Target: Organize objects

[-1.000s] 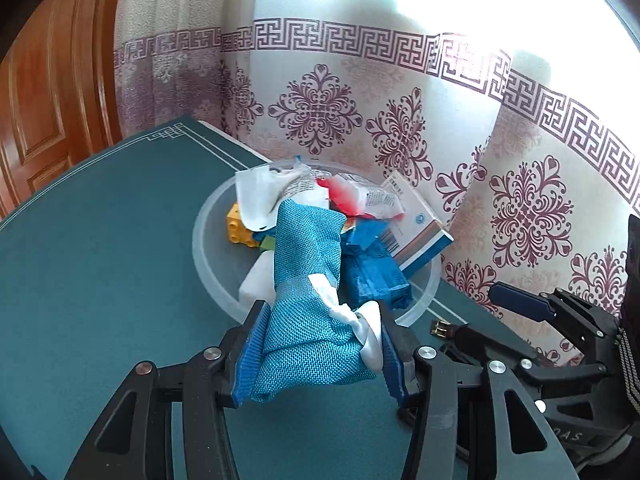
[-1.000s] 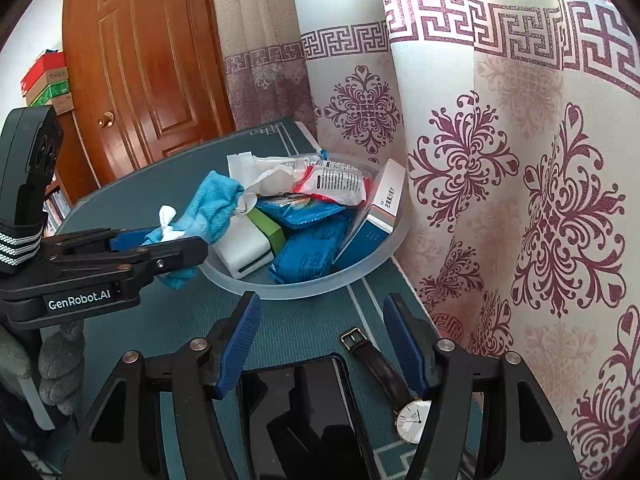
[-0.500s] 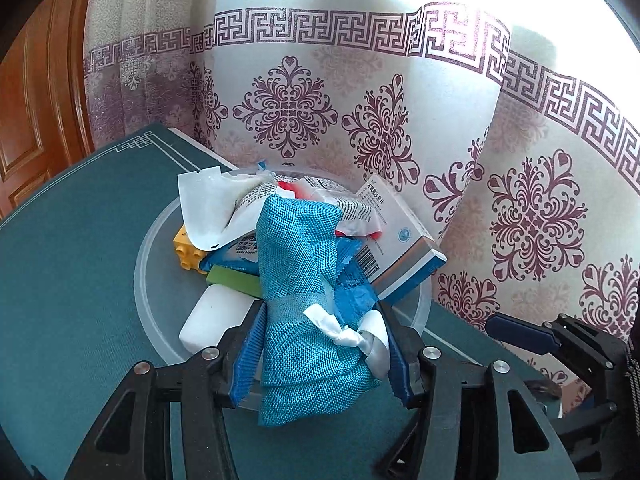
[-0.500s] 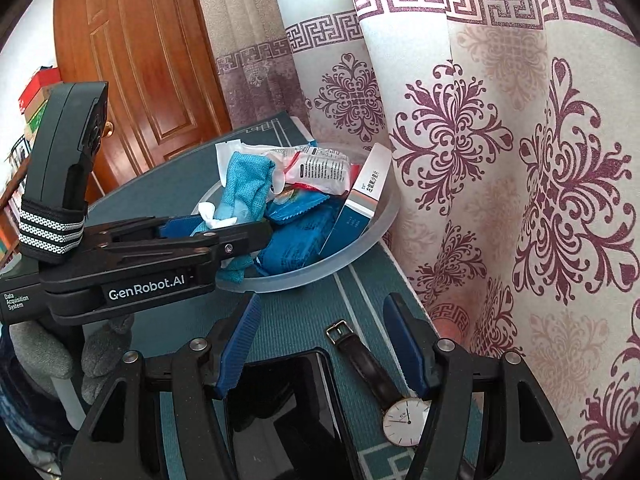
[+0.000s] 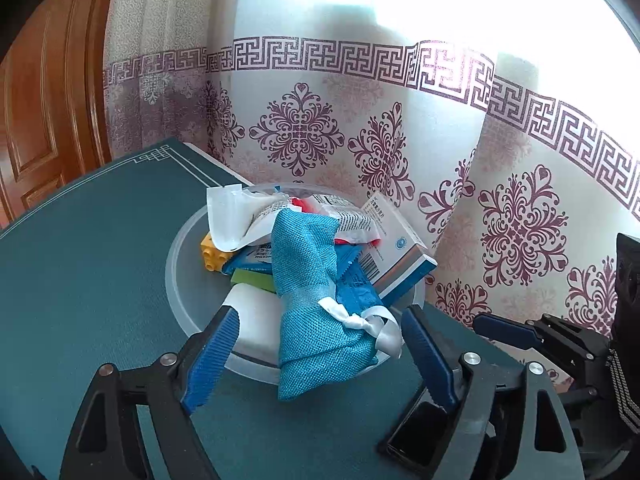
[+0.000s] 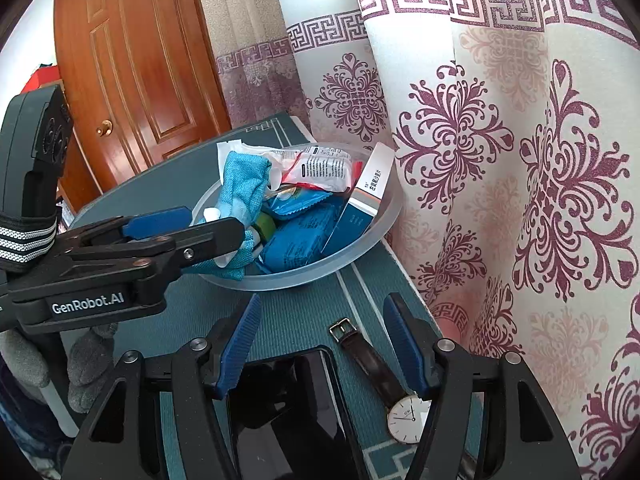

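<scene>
The left gripper (image 5: pixel 316 344) has just been opening; its jaws stand wide, clear of the blue woven fabric pouch (image 5: pixel 316 304), which lies lengthwise near-to-far across the translucent round plastic bowl's (image 5: pixel 180 280) near rim, white-ribboned neck mid-length.

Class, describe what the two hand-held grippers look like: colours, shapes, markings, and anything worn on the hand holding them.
Each hand-held gripper is a black plastic frame with silver screws. The left hand-held gripper and right hand-held gripper both carry blue ribbed finger pads. The left one bears white "GenRobot.AI" lettering and a black-and-white striped strap. A grey knit glove covers the hand.
</scene>
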Available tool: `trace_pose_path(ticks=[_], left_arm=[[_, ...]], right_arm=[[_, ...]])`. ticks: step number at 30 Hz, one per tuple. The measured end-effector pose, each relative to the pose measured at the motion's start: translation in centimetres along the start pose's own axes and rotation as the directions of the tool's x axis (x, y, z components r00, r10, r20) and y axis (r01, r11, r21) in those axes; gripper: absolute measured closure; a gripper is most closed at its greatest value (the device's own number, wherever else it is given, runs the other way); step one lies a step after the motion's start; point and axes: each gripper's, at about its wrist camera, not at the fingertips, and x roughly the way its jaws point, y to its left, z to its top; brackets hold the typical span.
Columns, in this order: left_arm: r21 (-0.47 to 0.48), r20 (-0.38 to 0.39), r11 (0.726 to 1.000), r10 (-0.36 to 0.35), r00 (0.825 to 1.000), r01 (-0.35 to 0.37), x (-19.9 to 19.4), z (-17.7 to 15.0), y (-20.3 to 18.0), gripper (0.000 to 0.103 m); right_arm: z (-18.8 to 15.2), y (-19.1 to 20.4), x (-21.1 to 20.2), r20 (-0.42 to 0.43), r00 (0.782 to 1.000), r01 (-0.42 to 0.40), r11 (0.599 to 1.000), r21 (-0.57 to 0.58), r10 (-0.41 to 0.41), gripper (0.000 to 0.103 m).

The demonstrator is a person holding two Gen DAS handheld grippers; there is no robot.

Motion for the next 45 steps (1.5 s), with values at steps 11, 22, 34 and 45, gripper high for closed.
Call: trace_pose_path(ticks=[11, 22, 34, 45], left_arm=[[-0.067, 0.061, 0.976, 0.21, 0.976, -0.206, -3.4, -0.1, 1.3, 0.001], [-0.069, 0.132, 0.957, 0.288, 0.948, -0.281, -6.2, 0.7, 2.0, 0.001], [-0.059, 0.162, 0.936, 0.353, 0.921, -0.348, -7.4, 0.8, 2.3, 0.0], [-0.047, 0.162, 0.936, 0.351, 0.922, -0.348, -7.6, 0.8, 1.9, 0.0]], right_arm=[[0.2, 0.5, -1.0, 0.019, 1.0, 0.013, 1.0, 0.016, -0.013, 0.025], [2.3, 1.2, -2.9, 0.112, 0.99, 0.086, 0.996, 0.03, -0.088, 0.0], [4.0, 4.0, -1.9, 0.095, 0.969, 0.238, 0.963, -0.125, -0.227, 0.0], [4.1, 3.7, -2.0, 0.092, 0.969, 0.237, 0.964, -0.116, -0.227, 0.0]])
